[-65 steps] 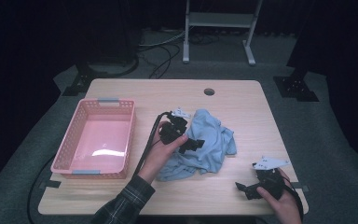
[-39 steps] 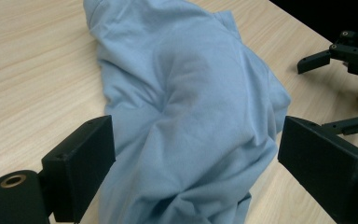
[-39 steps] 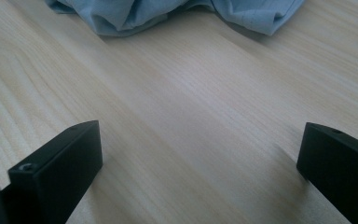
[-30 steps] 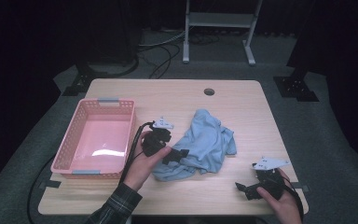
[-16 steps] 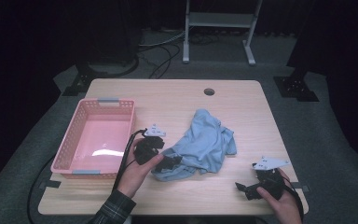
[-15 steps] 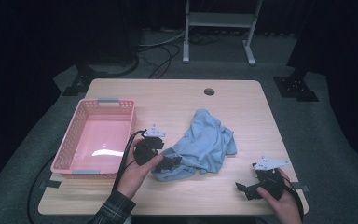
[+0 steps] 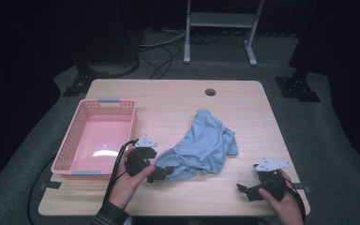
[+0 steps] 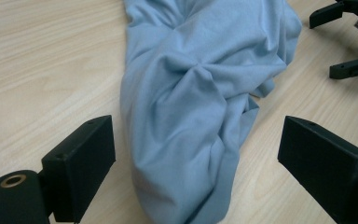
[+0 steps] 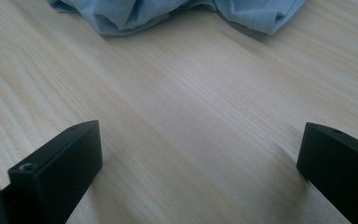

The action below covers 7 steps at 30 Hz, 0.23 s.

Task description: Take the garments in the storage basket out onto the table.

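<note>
A crumpled light-blue cloth (image 7: 204, 145) lies in the middle of the wooden table (image 7: 168, 96), drawn out toward the near left. My left gripper (image 7: 163, 172) sits at that near-left end. In the left gripper view it (image 8: 198, 140) is open wide, with the cloth (image 8: 191, 93) running between the two jaws. My right gripper (image 7: 243, 191) rests near the table's front right edge, apart from the cloth. It (image 9: 200, 135) stands open over bare wood, with the cloth's edge (image 9: 135, 11) farther ahead.
A pink plastic basket (image 7: 132, 124) stands on the left side of the table, close beside my left hand. A round cable hole (image 7: 210, 92) marks the far edge. A metal stand (image 7: 220, 18) and cables lie on the floor beyond.
My left gripper has moved from the cloth's middle toward the near left, and the cloth has stretched out that way. The right gripper has stayed put.
</note>
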Motion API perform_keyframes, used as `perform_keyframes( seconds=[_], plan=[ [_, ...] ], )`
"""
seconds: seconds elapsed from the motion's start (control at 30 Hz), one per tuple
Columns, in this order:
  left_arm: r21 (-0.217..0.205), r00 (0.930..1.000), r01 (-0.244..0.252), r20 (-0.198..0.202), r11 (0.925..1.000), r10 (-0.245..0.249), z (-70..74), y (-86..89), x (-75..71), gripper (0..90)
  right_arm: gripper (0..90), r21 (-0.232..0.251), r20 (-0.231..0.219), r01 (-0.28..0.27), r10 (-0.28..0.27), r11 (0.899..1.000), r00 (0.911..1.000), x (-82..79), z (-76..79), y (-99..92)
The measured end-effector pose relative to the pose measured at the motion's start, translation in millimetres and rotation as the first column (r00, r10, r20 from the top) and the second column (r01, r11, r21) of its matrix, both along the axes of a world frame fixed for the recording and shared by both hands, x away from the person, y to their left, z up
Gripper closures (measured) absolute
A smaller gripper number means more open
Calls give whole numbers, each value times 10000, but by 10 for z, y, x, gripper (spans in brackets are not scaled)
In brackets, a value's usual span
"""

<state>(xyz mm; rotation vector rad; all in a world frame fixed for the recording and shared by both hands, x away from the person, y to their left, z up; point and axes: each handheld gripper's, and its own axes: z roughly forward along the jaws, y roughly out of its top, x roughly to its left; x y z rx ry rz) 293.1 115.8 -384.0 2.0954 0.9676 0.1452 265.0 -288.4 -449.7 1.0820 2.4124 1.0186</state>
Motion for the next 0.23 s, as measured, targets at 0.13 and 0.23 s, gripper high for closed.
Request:
perform_keyframes(
  seconds=[0.13, 0.23],
  plan=[
    [0, 10000, -1, -9, 10000, 1, -2, 13, -29, 105, 0, 0, 2, -2, 2, 10000, 10000, 0, 0, 0],
    [-11, 10000, 4, 15, 10000, -4, 5, 14, -34, 105, 0, 0, 3, -4, 4, 10000, 10000, 1, 0, 0]
  ],
)
